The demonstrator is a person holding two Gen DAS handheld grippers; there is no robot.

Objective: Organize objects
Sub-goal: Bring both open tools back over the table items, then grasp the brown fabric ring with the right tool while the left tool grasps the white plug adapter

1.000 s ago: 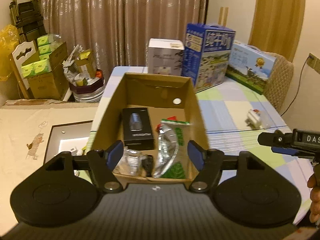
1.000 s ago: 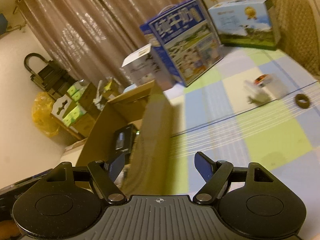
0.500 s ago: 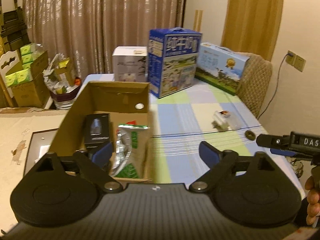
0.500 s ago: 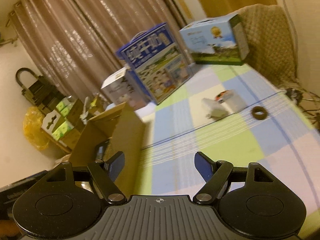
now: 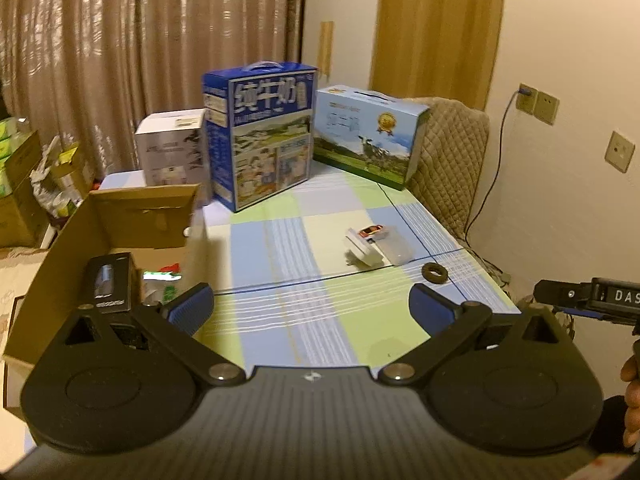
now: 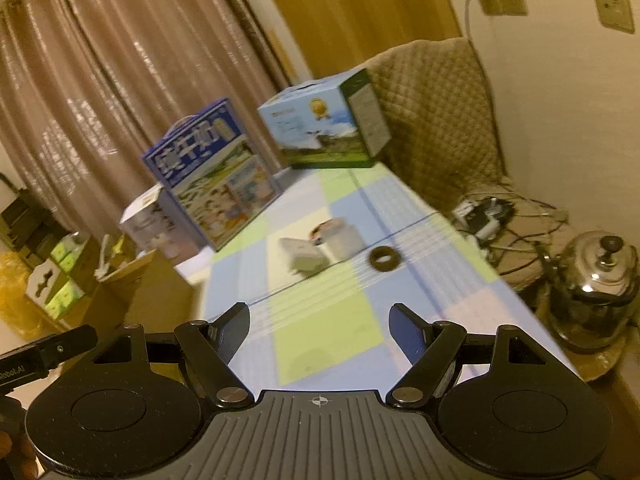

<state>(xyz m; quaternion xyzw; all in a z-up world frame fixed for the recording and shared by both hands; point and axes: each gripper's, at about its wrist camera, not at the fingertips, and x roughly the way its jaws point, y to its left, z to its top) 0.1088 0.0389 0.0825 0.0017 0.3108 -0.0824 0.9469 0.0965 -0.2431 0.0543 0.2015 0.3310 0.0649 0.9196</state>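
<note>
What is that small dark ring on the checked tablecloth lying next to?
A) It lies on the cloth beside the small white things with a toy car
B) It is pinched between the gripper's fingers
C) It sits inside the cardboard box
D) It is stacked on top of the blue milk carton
A: the dark ring lies flat on the tablecloth just right of the white pieces and toy car, apart from the cardboard box and from both open grippers.

Left gripper (image 5: 311,307) fingers have opened wide, swinging off the cardboard box (image 5: 60,248).
</note>
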